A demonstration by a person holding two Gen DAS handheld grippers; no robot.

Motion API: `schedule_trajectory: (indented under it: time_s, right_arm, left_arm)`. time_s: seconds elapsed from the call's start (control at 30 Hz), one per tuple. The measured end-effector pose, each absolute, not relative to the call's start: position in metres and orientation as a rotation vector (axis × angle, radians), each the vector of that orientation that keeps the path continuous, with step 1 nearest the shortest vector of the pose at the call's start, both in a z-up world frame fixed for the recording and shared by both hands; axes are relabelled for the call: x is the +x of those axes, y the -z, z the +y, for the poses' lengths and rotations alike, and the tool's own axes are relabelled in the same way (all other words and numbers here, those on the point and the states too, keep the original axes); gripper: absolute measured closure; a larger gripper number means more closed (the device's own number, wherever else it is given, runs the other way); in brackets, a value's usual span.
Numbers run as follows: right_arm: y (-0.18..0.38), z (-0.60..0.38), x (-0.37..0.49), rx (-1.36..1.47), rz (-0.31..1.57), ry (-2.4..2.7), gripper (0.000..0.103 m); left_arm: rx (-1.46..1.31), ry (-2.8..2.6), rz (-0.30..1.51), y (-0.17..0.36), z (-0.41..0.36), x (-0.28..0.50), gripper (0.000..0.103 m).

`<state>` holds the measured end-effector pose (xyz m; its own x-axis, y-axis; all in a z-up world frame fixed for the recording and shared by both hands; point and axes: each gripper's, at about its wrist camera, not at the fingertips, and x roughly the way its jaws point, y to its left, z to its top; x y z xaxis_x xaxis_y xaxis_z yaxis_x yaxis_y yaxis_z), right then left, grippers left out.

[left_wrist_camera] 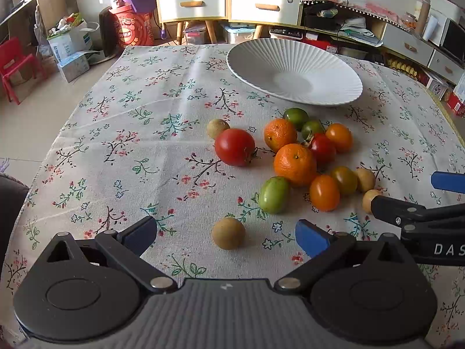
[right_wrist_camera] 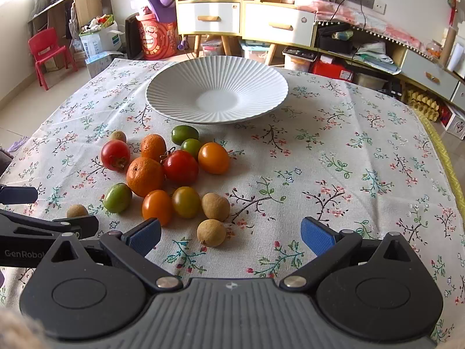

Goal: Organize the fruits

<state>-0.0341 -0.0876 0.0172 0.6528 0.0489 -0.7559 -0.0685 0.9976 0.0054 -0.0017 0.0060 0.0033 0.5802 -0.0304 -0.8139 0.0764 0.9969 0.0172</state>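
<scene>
The room was a cluttered living space, and the work sat on a table under a pale cloth printed with small flowers and twigs (right_wrist_camera: 334, 157). Nearest to me, both tools hung low over the cloth with nothing in them: the left gripper (left_wrist_camera: 226, 235) had its blue pads spread wide, and the right gripper (right_wrist_camera: 231, 235) stood just as wide apart.

Between the left one's fingers lay a small round tan longan (left_wrist_camera: 228, 233), alone and clear of the heap. Just ahead of the right one lay another tan longan (right_wrist_camera: 211, 232), a little left of centre.

Beyond these sat the loose heap: a large dimpled orange mandarin (left_wrist_camera: 295, 163), a glossy red tomato (left_wrist_camera: 234, 147), and green and orange cherry tomatoes crowded around them, some touching.

Farthest stood the ribbed white ceramic dish (right_wrist_camera: 162, 99), with no fruit in it, so the sorting looked barely begun.

To my eye the sound move was to take the stray longans first, since they had room on either side. I would centre each before closing, close gently because round fruit can roll away, and lift straight up before crossing over the heap.
</scene>
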Motion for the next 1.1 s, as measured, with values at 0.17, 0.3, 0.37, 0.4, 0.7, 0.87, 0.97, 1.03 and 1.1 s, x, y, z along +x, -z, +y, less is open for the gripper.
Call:
schedule_trajectory:
  time_s: [0.17, 0.3, 0.37, 0.4, 0.7, 0.87, 0.97, 1.03, 1.1]
  right_arm:
    - [-0.0169, -0.087, -0.035, -0.026, 0.857, -0.067, 0.001]
    - [-0.0176, -0.0868, -0.0358, -0.026, 0.856, -0.069, 0.001]
    - [-0.0176, -0.0867, -0.036, -0.026, 0.858, -0.069, 0.001]
    - [-0.0175, -0.0866, -0.0354, -0.025, 0.858, -0.07, 0.001]
    - [-0.0195, -0.0943, -0.0298, 0.029, 0.886, -0.08, 0.001]
    - [-0.0215, -0.0951, -0.0306, 0.033, 0.881, -0.078, 0.001]
    - [-0.0237, -0.0948, -0.0299, 0.034, 0.874, -0.079, 0.001]
    - [-0.0244, -0.0953, -0.0294, 0.035, 0.87, -0.078, 0.001]
    - [-0.0242, -0.096, -0.0293, 0.037, 0.871, -0.077, 0.001]
  left_arm:
    - [0.055, 0.066, 0.948, -0.0042, 0.005, -0.0024, 0.002]
    - [0.052, 0.067, 0.948, -0.0042, 0.0057, -0.0025, 0.002]
    - [0.052, 0.067, 0.949, -0.004, 0.0058, -0.0023, 0.002]
    - [0.052, 0.066, 0.95, -0.0039, 0.0057, -0.0023, 0.002]
    - [0.055, 0.078, 0.941, -0.0058, 0.0039, -0.0045, 0.002]
    - [0.049, 0.074, 0.945, -0.0051, 0.006, -0.0033, 0.002]
    - [0.049, 0.072, 0.943, -0.0053, 0.0061, -0.0036, 0.002]
    - [0.048, 0.071, 0.943, -0.0052, 0.0064, -0.0036, 0.002]
    - [0.046, 0.069, 0.945, -0.005, 0.0073, -0.0036, 0.002]
